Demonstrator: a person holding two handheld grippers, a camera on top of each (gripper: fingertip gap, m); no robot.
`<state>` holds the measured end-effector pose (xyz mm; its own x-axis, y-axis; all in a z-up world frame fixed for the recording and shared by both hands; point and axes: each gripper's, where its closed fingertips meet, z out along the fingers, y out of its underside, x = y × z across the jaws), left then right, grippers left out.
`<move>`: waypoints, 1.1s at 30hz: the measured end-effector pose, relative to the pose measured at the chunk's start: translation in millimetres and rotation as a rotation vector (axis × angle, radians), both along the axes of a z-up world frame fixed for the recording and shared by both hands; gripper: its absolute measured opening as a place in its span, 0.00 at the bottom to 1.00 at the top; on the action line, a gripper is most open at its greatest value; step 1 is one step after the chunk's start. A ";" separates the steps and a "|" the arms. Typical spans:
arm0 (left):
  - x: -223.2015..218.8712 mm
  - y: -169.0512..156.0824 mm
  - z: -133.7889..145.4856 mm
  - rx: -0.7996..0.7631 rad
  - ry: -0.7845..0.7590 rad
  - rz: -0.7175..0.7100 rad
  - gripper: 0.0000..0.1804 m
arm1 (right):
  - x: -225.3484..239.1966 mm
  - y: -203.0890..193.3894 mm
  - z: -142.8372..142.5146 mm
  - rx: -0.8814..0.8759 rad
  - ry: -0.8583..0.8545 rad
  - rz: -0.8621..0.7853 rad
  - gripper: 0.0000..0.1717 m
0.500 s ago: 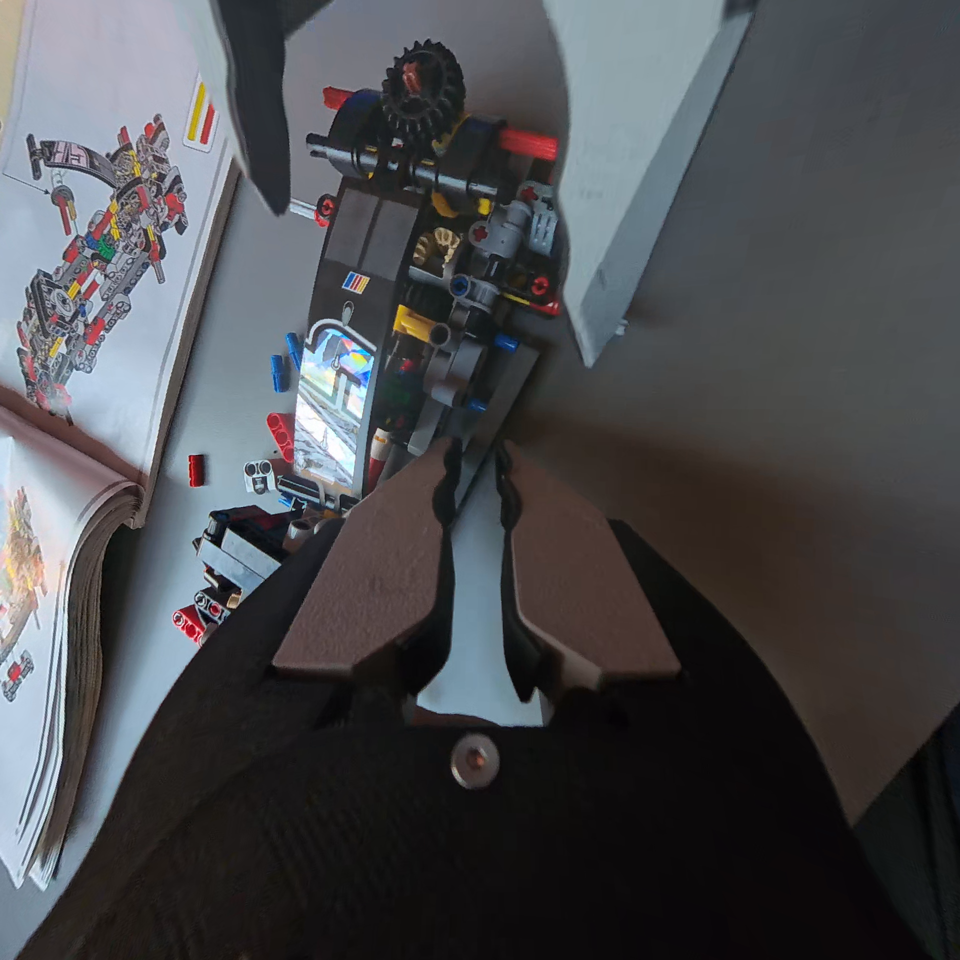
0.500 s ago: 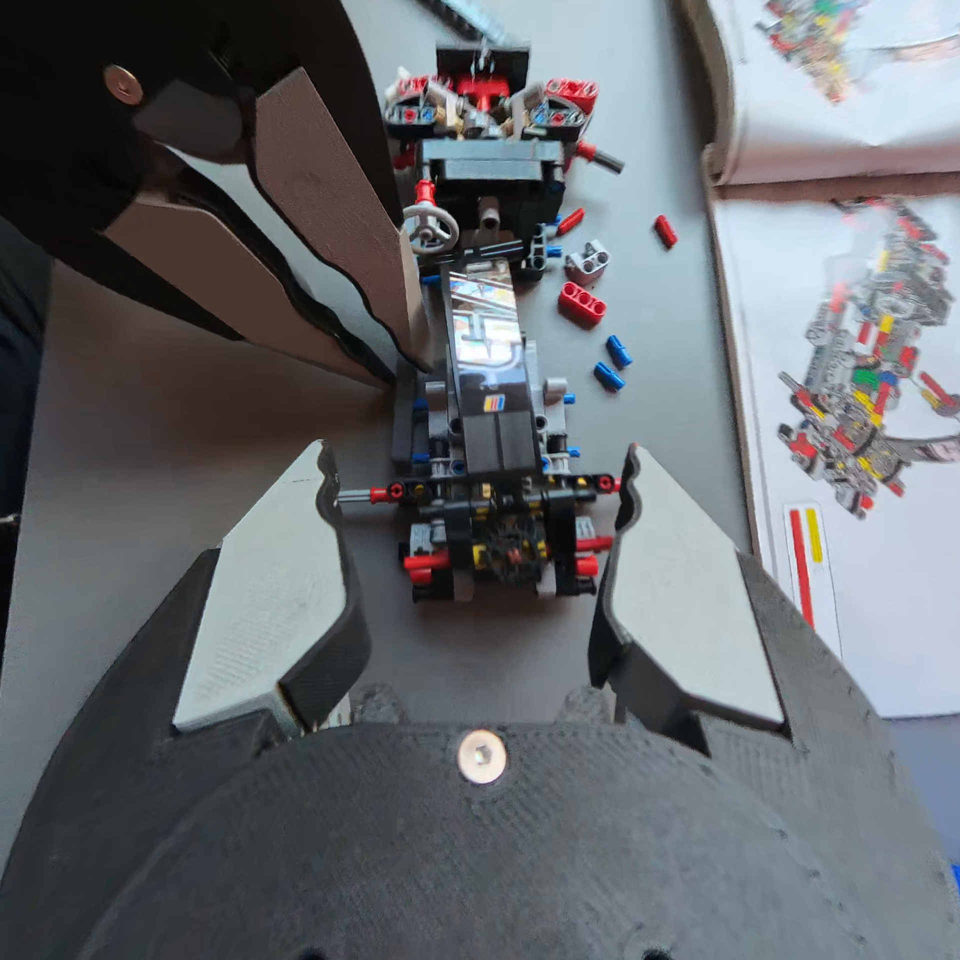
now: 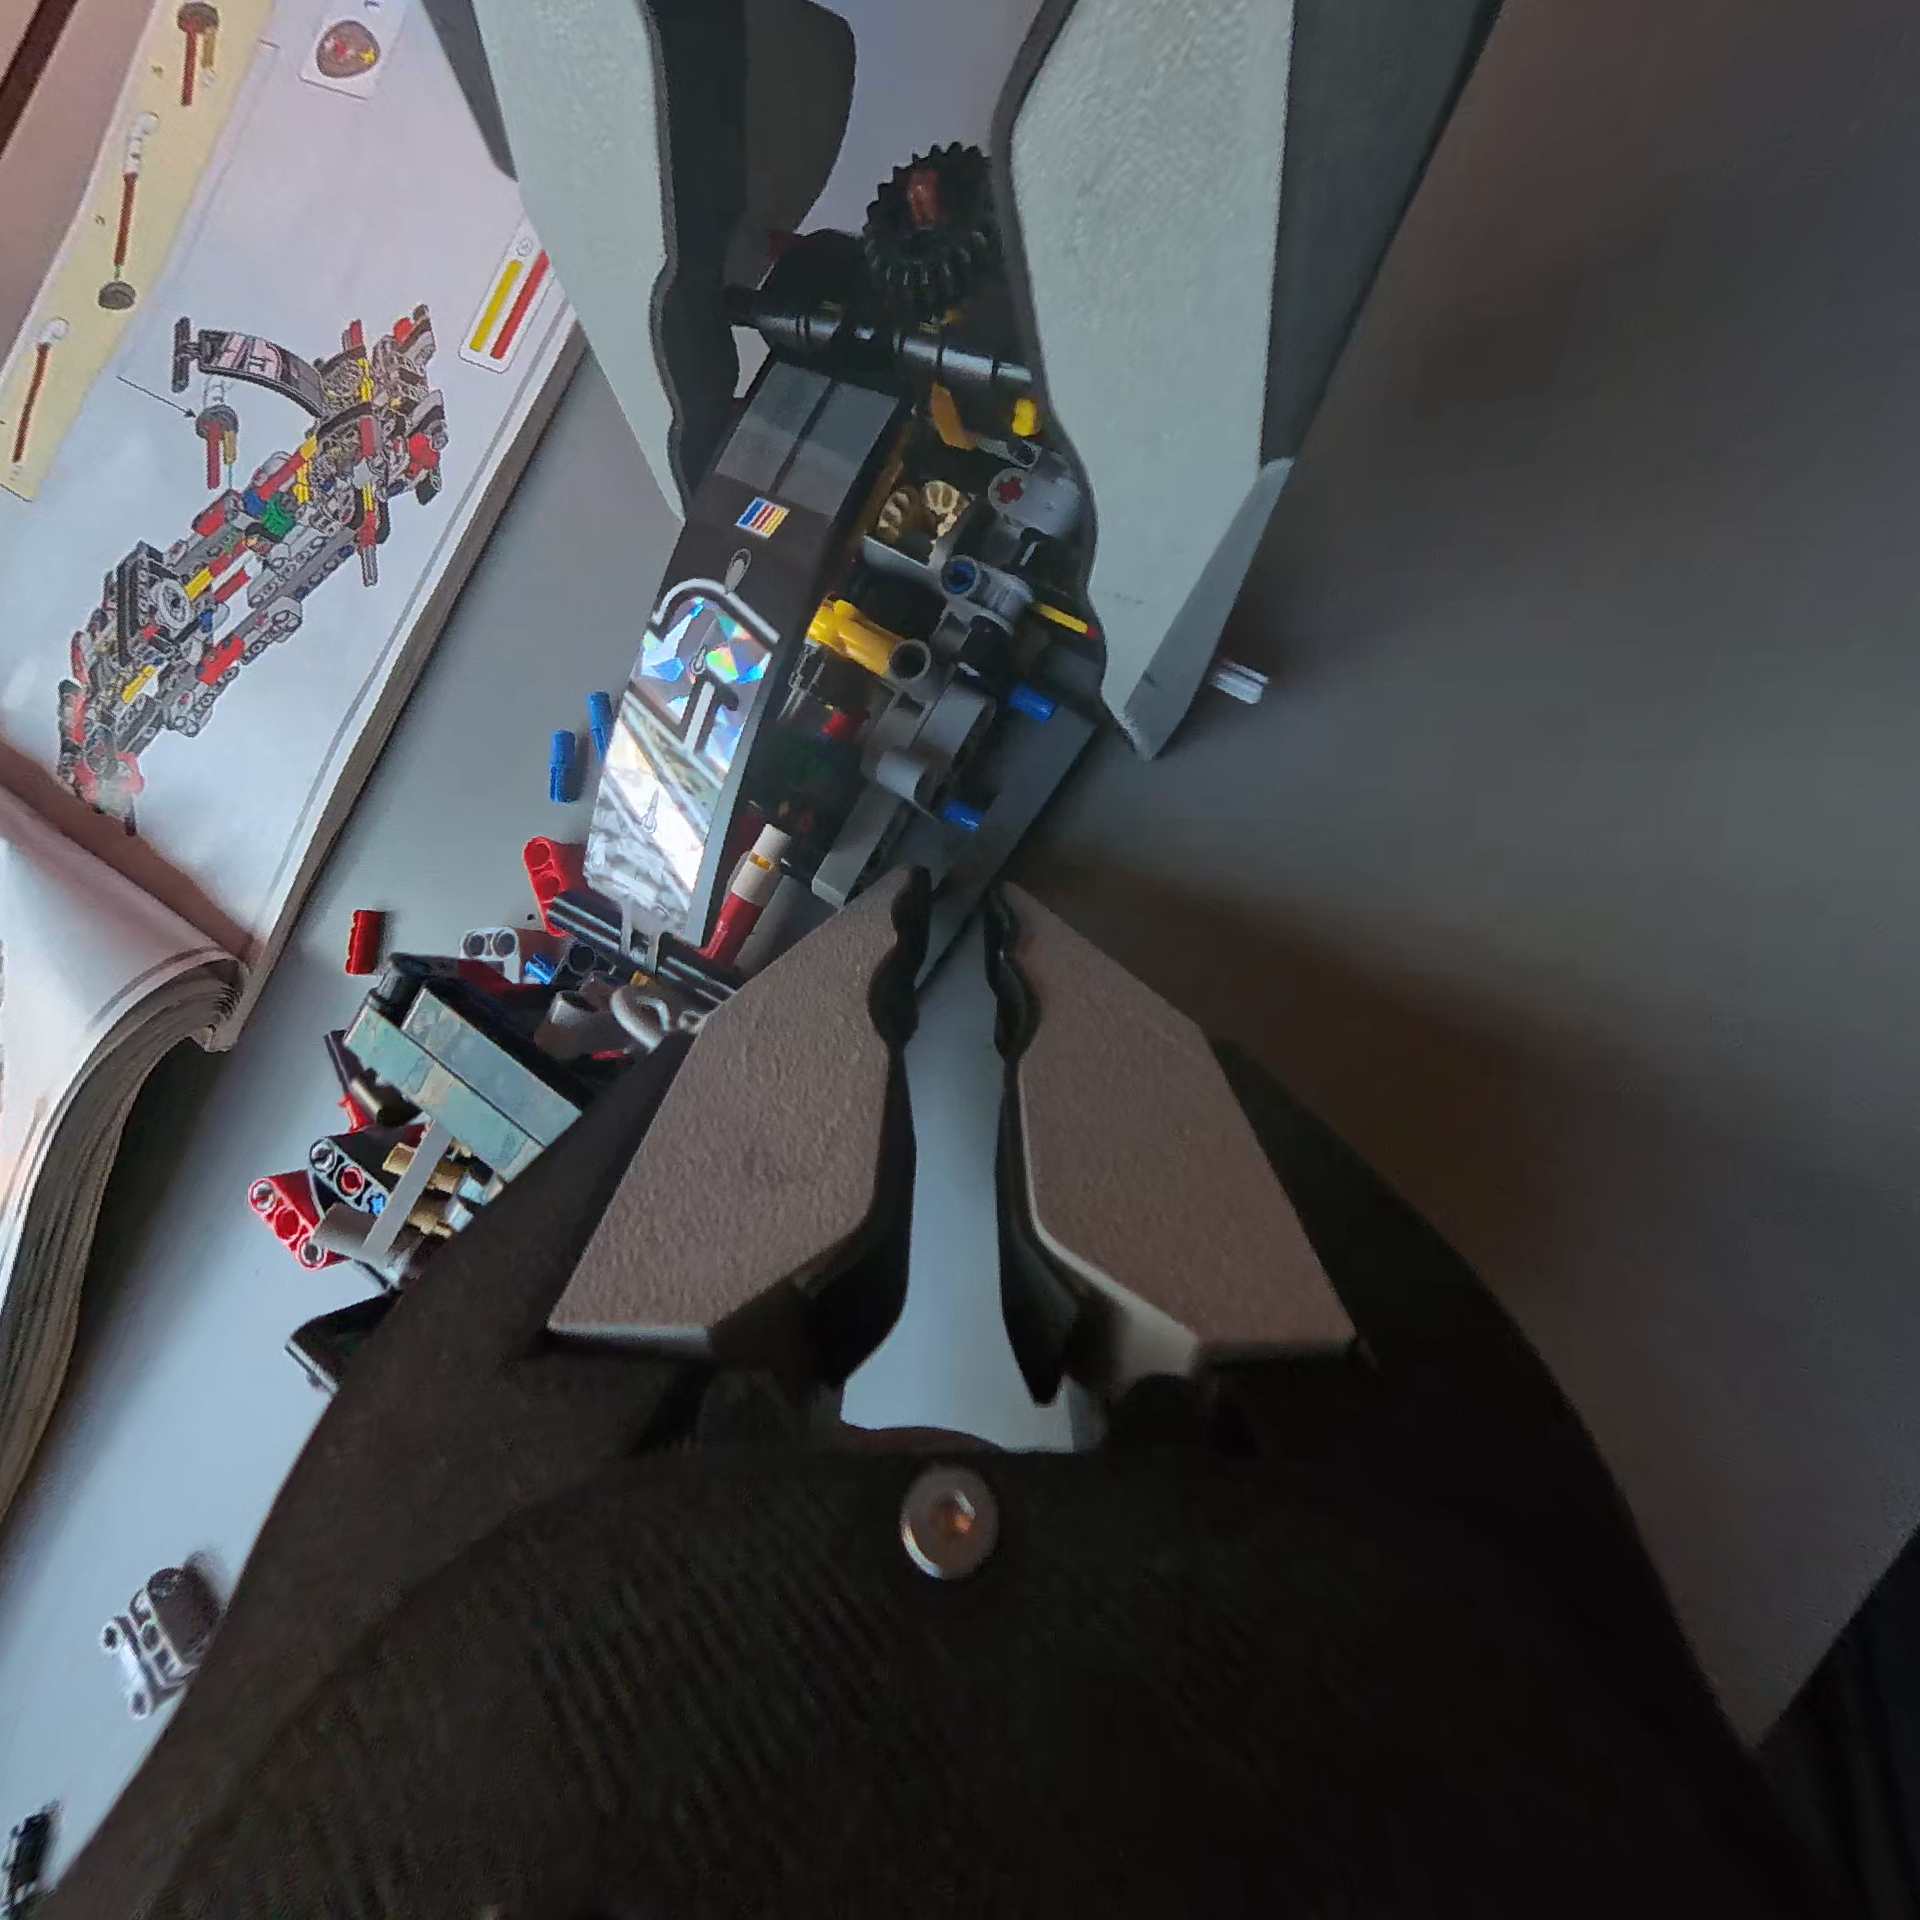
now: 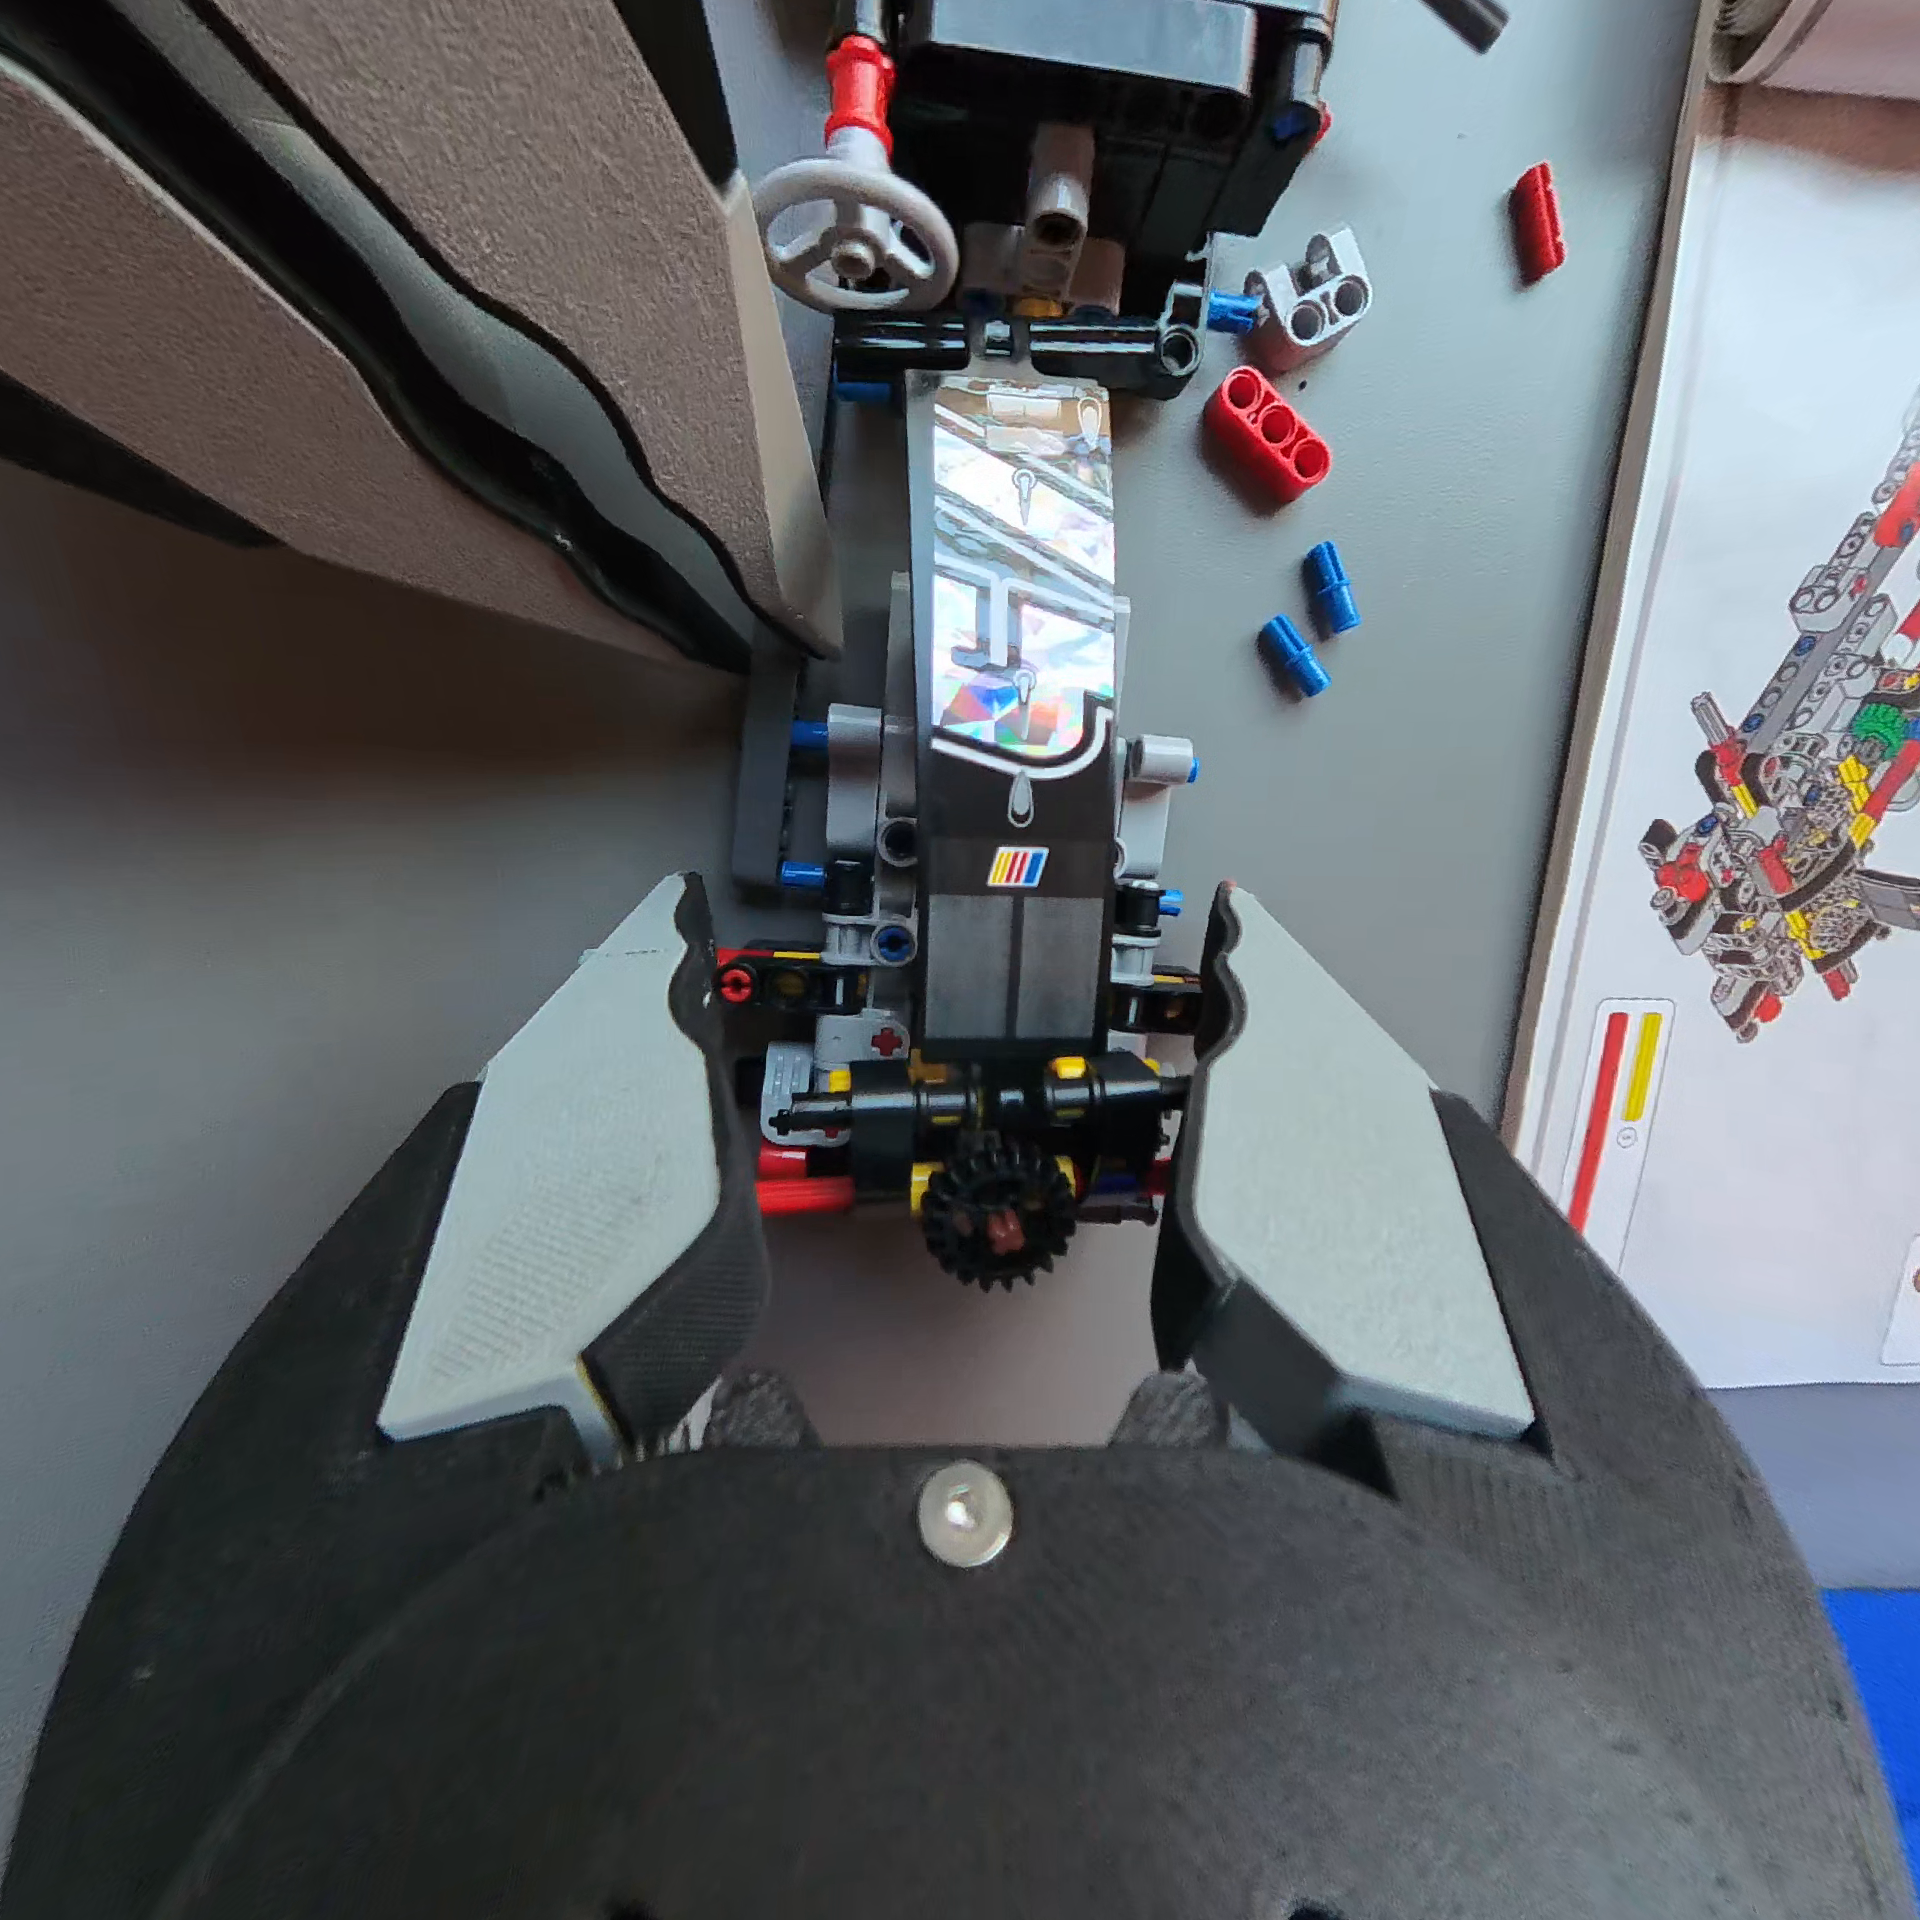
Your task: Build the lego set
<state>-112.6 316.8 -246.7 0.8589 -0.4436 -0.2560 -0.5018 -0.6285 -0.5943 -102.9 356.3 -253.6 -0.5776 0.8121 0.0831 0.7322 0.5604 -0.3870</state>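
Observation:
A black and grey brick-built car chassis (image 4: pixel 1018 935) with a shiny holographic panel lies on the grey table (image 4: pixel 312 831). It also shows in the left wrist view (image 3: pixel 748 582). My left gripper (image 3: pixel 956 904), with brown pads, is shut on the end of the dark grey beam (image 3: pixel 1039 769) along the chassis's side. The right wrist view shows that beam (image 4: pixel 769 769) under the left gripper's fingers (image 4: pixel 644 343). My right gripper (image 4: pixel 951 935) is open. Its grey pads stand either side of the chassis's rear, close to the cross beam, with the black gear (image 4: pixel 997 1210) between them.
An open instruction booklet (image 4: pixel 1787 727) lies along the right of the chassis. Loose parts lie between them: a red beam (image 4: pixel 1268 436), blue pins (image 4: pixel 1309 623), a grey connector (image 4: pixel 1309 291). A second sub-assembly (image 4: pixel 1101 114) with a grey steering wheel (image 4: pixel 854 234) sits beyond the chassis. Tip to tip, the grippers are about 5 cm apart.
My right gripper has moved forward so that its pads now flank the chassis's rear, and its jaws have narrowed a little. My left gripper has stayed shut on the grey beam.

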 end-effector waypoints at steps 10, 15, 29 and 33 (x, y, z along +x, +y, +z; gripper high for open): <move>0.8 -2.1 -0.5 0.036 -0.017 -0.033 0.06 | 1.0 -6.9 -3.1 -0.056 -0.054 0.043 0.53; 1.5 -0.5 -1.1 0.008 -0.037 -0.072 0.07 | -0.5 -7.0 -2.4 -0.027 -0.069 0.042 0.52; 2.7 4.3 0.1 0.117 -0.065 -0.032 0.06 | 0.5 4.4 6.8 0.161 -0.010 -0.078 0.47; 2.5 4.1 0.1 0.114 -0.075 -0.030 0.05 | 1.3 3.8 7.3 0.184 -0.025 -0.080 0.46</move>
<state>-110.0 320.9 -246.6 0.8643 -0.4410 -0.2421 -0.4710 -0.5402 -0.6974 -101.6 360.1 -246.2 -0.5157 0.8277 0.2211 0.7851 0.5599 -0.2649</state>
